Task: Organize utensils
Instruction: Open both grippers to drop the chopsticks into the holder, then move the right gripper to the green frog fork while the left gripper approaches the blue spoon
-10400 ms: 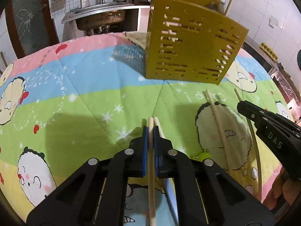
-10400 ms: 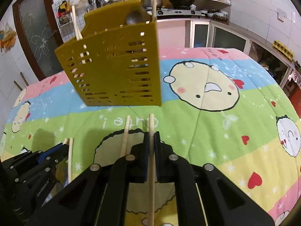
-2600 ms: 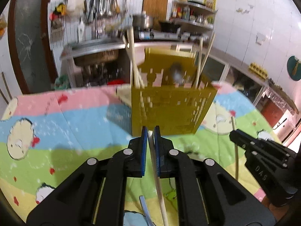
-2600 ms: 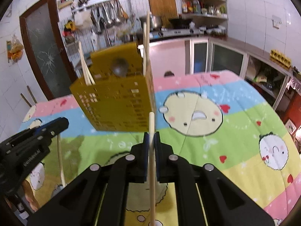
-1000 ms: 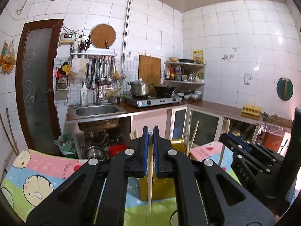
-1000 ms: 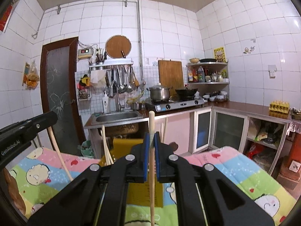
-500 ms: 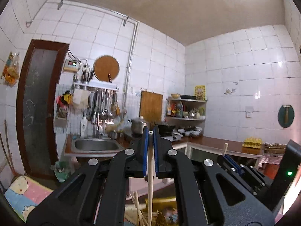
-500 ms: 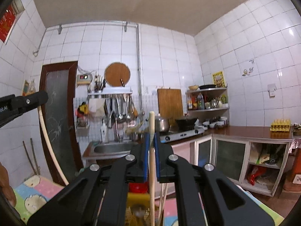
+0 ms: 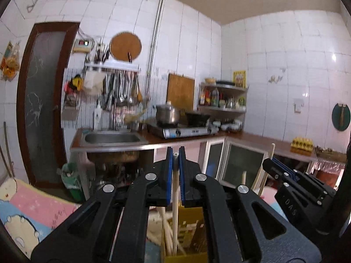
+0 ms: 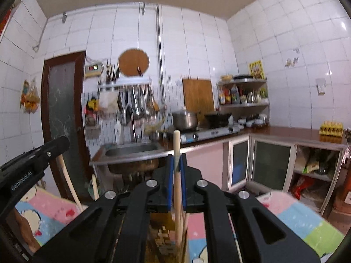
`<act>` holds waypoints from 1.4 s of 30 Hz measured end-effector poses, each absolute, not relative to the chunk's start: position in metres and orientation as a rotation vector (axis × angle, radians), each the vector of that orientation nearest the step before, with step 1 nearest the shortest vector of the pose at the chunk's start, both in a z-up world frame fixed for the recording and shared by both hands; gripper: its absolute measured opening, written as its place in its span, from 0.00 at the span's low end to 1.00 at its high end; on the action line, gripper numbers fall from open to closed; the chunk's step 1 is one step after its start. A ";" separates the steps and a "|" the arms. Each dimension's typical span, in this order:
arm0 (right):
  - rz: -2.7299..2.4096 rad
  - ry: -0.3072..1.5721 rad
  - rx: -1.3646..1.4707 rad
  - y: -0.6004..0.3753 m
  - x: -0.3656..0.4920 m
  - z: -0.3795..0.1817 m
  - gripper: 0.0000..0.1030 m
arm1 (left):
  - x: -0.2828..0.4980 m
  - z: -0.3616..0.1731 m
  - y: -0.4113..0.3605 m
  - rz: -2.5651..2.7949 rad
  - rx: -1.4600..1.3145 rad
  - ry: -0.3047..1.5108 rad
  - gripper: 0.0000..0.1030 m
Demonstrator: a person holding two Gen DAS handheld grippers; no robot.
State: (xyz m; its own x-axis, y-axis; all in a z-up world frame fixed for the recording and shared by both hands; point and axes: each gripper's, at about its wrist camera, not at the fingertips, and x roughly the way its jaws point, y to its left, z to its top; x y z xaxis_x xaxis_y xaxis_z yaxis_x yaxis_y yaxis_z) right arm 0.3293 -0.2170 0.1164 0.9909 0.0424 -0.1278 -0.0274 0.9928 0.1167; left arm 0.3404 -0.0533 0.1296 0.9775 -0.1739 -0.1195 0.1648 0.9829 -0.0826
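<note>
chopstick (image 9: 175, 188) sits upright betw the blue pads (image 9: 169, 175) of the left gripper (image 9: 175, 156), pinched w/ its top end level w/ the pad tips; lower end runs down into the yellow slotted holder (image 9: 186, 223) right below, where other pale chopsticks (image 9: 165, 225) already lean. second chopstick (image 10: 177, 175) is pinched the same way in the right gripper (image 10: 176, 160), jaws pressed onto it, its top poking above the pads and its lower end going down into the holder (image 10: 163, 239) below, beside a few more sticks (image 10: 185, 221) standing in it. from the left wrist view the right gripper (image 9: 271, 166) shows at the right edge w/ its stick (image 9: 266, 168) slanting down. from the right wrist view the left gripper (image 10: 59, 146) shows at the left edge, its stick (image 10: 68, 182) curving down. holder stands on a pastel cartoon-print cloth (image 10: 307, 225) in pink, blue, green bands. behind: steel sink (image 9: 111, 138), gas stove (image 9: 182, 130) w/ a pot (image 9: 167, 114) and dark wok (image 9: 196, 118), utensil rack (image 9: 114, 87) on white tile wall, round wooden board (image 9: 125, 47), rect cutting board (image 9: 180, 92), corner shelf w/ bottles (image 9: 221, 98), dark-framed door (image 9: 41, 100), egg tray (image 9: 301, 142) on the counter.
</note>
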 end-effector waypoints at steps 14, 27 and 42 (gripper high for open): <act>0.014 0.302 0.094 -0.233 0.285 0.105 0.60 | 0.305 0.116 -0.009 -0.088 -0.037 0.301 0.84; 0.097 0.626 -0.021 -0.191 0.212 0.024 0.63 | 0.245 0.050 0.041 -0.027 -0.079 0.607 0.95; 0.163 0.888 -0.079 -0.142 0.207 -0.036 0.47 | 0.230 -0.017 0.035 -0.007 -0.015 0.818 0.95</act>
